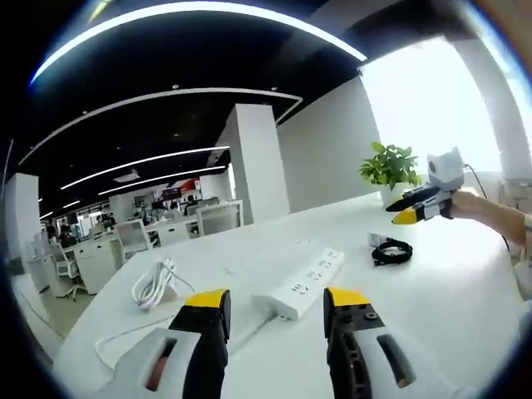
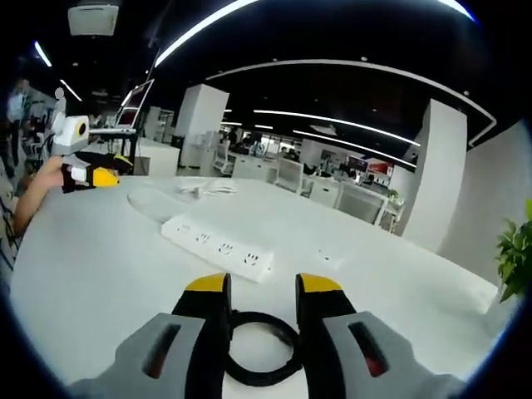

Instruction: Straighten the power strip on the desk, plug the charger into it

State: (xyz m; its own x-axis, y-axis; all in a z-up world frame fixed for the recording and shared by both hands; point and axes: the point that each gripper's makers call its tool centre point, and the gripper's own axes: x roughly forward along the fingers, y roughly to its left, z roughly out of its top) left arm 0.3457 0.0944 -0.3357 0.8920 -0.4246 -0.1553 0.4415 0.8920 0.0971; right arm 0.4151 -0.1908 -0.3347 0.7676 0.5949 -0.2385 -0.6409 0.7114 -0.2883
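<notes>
A white power strip (image 1: 303,283) lies at a slant on the white desk (image 1: 449,291), just beyond my left gripper (image 1: 277,303), which is open with nothing between its jaws. In the right gripper view the power strip (image 2: 220,245) lies ahead and to the left. The charger's black coiled cable (image 1: 391,251) rests on the desk to the right of the strip. My right gripper (image 1: 413,214), held by a hand, hovers above and behind the coil. In its own view my right gripper (image 2: 263,287) is open, and the black coil (image 2: 258,349) lies on the desk under the gap. My left gripper (image 2: 96,176) appears at far left.
A loose white cable bundle (image 1: 154,283) lies at the desk's left side, also seen as the white cable (image 2: 204,189) beyond the strip. A potted green plant (image 1: 389,166) stands at the far edge. Office desks and chairs (image 1: 100,249) fill the room behind.
</notes>
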